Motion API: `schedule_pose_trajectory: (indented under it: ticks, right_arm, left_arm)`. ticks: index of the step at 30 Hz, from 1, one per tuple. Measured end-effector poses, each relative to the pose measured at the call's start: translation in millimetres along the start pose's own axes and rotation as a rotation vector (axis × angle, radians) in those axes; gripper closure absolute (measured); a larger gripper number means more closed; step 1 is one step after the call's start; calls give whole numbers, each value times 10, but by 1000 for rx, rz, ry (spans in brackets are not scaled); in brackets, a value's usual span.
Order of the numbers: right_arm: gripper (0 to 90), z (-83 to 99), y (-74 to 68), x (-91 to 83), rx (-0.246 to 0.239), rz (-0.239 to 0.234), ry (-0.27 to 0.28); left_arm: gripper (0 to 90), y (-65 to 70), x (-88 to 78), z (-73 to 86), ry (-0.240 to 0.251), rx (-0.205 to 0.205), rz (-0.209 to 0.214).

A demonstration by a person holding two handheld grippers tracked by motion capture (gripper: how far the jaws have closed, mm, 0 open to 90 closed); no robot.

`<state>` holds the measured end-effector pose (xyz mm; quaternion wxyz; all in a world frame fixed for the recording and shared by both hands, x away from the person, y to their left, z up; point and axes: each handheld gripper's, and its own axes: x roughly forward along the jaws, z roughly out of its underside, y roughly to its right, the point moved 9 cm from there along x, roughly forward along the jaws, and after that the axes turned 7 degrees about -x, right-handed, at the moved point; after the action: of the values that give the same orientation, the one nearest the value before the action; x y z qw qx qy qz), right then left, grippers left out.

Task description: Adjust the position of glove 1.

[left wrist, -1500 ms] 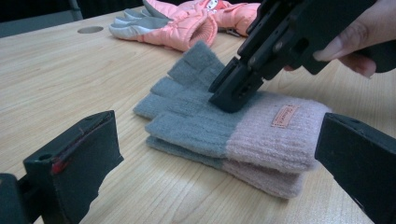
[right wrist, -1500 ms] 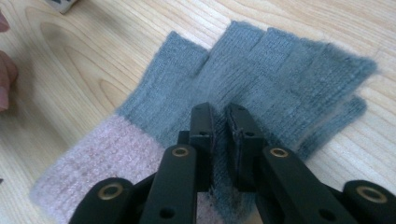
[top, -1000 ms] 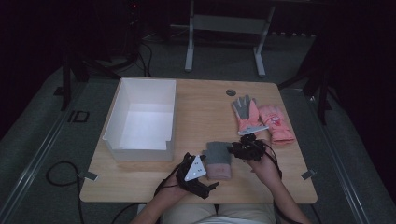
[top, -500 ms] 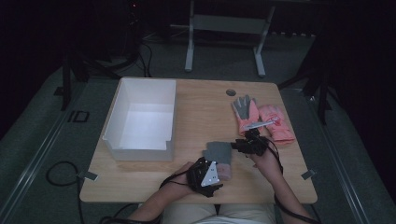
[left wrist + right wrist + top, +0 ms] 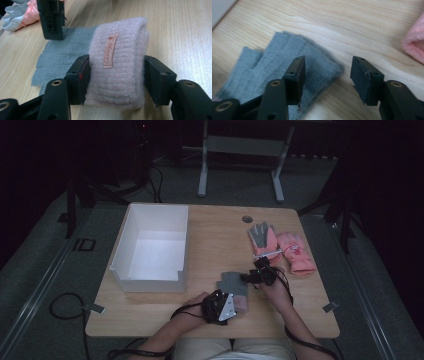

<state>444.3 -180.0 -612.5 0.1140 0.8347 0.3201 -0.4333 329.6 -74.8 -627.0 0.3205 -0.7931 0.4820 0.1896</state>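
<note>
The grey knit glove (image 5: 233, 283) lies flat on the wooden counter (image 5: 215, 245) in the lower centre of the high view, just right of the white box (image 5: 150, 252). Its body is fine ribbed knit with short, cut-off finger stubs; its cuff (image 5: 120, 62) is a thicker, fuzzy pale-pink rib band bearing a small peach woven label (image 5: 110, 51). In the high view the long axis of the glove runs nearly vertically in the frame, cuff toward the bottom edge and finger stubs toward the top. The left gripper (image 5: 220, 307) sits at the cuff end; in the left gripper view its jaws have just been closing and now bracket the cuff, the left pad against the knit and the right pad at its edge, with the wool bulging between them. The right gripper (image 5: 260, 276) stands at the right side of the finger end; in the right gripper view its jaws have just been opening and stand apart, one jaw over the grey knit, the other over bare wood, pressing on nothing. A second pair of gloves (image 5: 280, 247), pink with grey palms, lies in the right part of the high view, well apart.
</note>
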Motion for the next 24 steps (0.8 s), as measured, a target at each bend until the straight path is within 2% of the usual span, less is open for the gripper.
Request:
schedule_pose_trajectory:
  ticks: [2, 4, 5, 8, 9, 10, 11, 12, 13, 14, 17, 20, 21, 24]
  right_arm:
    - [437, 24, 8, 27, 14, -3, -8]
    - [447, 40, 1, 44, 21, -8, -14]
    - [458, 41, -8, 43, 19, -13, -15]
    - [510, 38, -31, 46, 28, -35, -14]
    - [515, 37, -45, 48, 29, -50, -16]
    - [524, 32, -53, 52, 28, -55, -15]
    - [543, 29, -56, 56, 31, -66, -16]
    - [545, 24, -63, 58, 41, -82, -18]
    - [551, 14, -67, 65, 50, -93, -14]
    - [559, 10, -73, 68, 57, -110, -16]
    - [576, -13, -103, 87, 84, -163, -24]
    - [599, -43, -228, 138, 112, -269, -26]
    - [609, -57, -259, 157, 106, -278, -23]
    - [692, -98, -297, 181, 87, -253, -12]
  left_arm:
    - [427, 8, 1, -1, 8, 24, -9]
    - [470, 6, -1, 3, 10, 31, -10]
    - [506, -6, -11, -1, 17, 23, 0]
    - [635, -71, -35, -10, 25, -49, 66]
    - [653, -71, -35, -10, 25, -49, 66]
    - [663, -105, -34, -6, 26, -75, 112]
    - [670, -105, -34, -6, 26, -75, 112]
    - [676, -134, -33, -1, 21, -96, 151]
    - [681, -134, -33, -1, 21, -96, 151]
    - [683, -148, -29, 3, 20, -100, 176]
    - [689, -162, -26, 3, 19, -100, 198]
    - [693, -167, -23, -1, 16, -101, 208]
    - [693, -170, -22, -5, 9, -103, 212]
    - [694, -181, -32, -11, -10, -109, 209]
